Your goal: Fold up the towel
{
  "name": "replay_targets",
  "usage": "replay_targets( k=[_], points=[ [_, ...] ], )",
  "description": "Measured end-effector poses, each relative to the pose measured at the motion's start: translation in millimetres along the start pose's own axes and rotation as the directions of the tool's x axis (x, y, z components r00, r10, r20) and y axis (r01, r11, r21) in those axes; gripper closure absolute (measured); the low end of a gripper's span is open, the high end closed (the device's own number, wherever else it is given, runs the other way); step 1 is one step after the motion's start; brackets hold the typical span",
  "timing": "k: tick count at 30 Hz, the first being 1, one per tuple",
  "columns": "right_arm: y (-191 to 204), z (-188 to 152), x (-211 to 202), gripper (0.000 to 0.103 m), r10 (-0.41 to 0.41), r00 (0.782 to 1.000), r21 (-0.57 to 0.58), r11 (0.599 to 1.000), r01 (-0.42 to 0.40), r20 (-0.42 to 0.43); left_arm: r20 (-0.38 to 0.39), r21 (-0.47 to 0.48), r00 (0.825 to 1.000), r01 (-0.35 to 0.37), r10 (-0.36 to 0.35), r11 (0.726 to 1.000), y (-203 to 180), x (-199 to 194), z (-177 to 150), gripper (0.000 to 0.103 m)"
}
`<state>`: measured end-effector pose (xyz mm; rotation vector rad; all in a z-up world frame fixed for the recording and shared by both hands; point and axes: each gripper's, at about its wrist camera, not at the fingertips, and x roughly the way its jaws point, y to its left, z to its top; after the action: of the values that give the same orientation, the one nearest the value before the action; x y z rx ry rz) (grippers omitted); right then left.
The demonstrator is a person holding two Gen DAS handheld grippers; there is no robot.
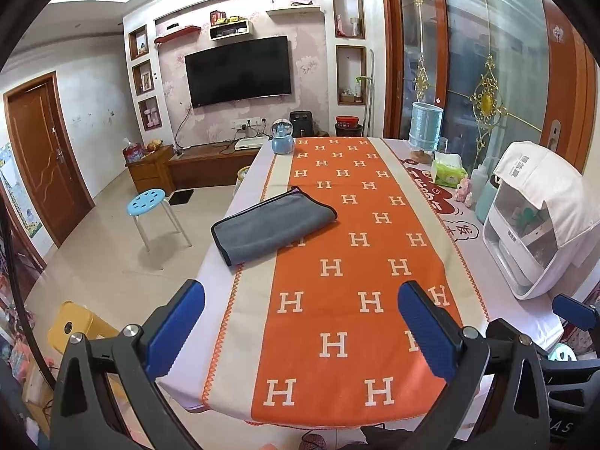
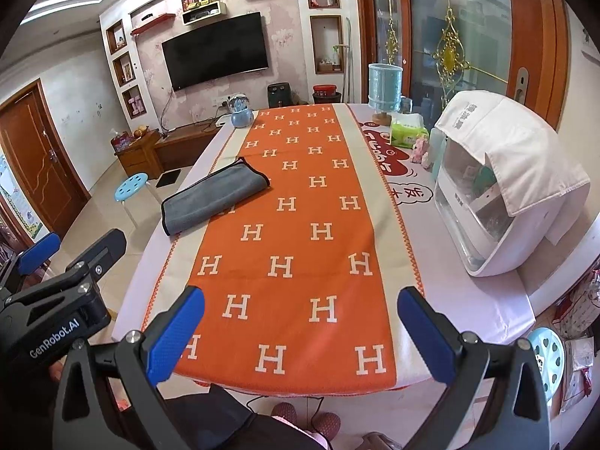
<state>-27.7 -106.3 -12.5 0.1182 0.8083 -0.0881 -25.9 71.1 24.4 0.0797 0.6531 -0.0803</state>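
A grey towel point(image 1: 273, 223) with a dark edge lies folded on the left side of the table, partly on the orange runner point(image 1: 360, 247). It also shows in the right wrist view point(image 2: 215, 197). My left gripper point(image 1: 302, 322) is open and empty, held above the table's near end, well short of the towel. My right gripper point(image 2: 300, 332) is open and empty, also above the near end. The left gripper shows at the left edge of the right wrist view point(image 2: 71, 249).
A white appliance point(image 2: 498, 195) under a white cloth stands at the table's right. A tissue pack point(image 2: 408, 131), a blue container point(image 2: 384, 84) and a blue globe ornament point(image 2: 240, 110) stand at the far end. A blue stool point(image 1: 150, 202) stands on the floor to the left.
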Motion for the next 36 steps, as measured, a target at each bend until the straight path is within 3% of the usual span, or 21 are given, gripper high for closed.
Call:
replay_targets(
  k=[36],
  points=[
    [1,-7,13,0.000,0.004,0.999,0.000,1.000,-0.004,-0.047,-0.072,-0.009,0.997,0.012,-0.013,1.000,-2,15,-17,0.001]
  ],
)
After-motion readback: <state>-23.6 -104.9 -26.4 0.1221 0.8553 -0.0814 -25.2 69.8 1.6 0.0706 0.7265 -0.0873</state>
